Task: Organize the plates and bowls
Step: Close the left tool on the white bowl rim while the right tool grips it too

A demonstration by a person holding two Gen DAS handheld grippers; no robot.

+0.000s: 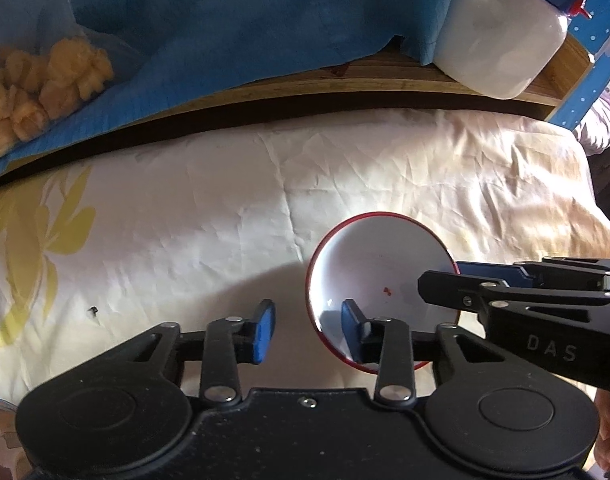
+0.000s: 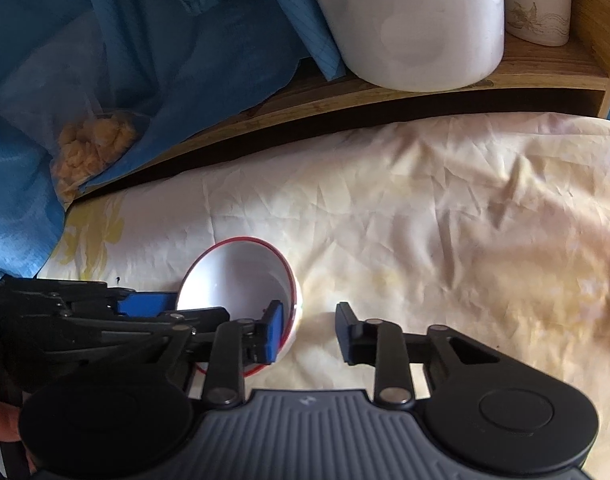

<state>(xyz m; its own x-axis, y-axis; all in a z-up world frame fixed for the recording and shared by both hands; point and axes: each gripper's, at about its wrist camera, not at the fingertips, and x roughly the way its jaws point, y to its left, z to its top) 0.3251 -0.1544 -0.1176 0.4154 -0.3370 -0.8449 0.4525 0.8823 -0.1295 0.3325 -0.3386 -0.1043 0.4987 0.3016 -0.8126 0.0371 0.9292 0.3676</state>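
Both grippers at one red-rimmed bowl on the cream sheet.

Left gripper [image 1: 308, 326]: jaws spread, right pad inside the red-rimmed bowl [image 1: 379, 264] at 5 o'clock. Right gripper [image 2: 309, 332]: jaws spread, straddling the bowl wall at 4 o'clock. White tub [image 1: 501, 46] on wooden shelf [image 1: 305, 80] at 1 o'clock.

A creased cream sheet with yellow flower prints [image 1: 265, 200] covers the surface. Along its far edge runs a wooden shelf [image 1: 345, 76], draped with blue cloth [image 1: 225, 12]. Sunlight falls in bright patches across the sheet's middle; the right side lies warmer and dimmer.
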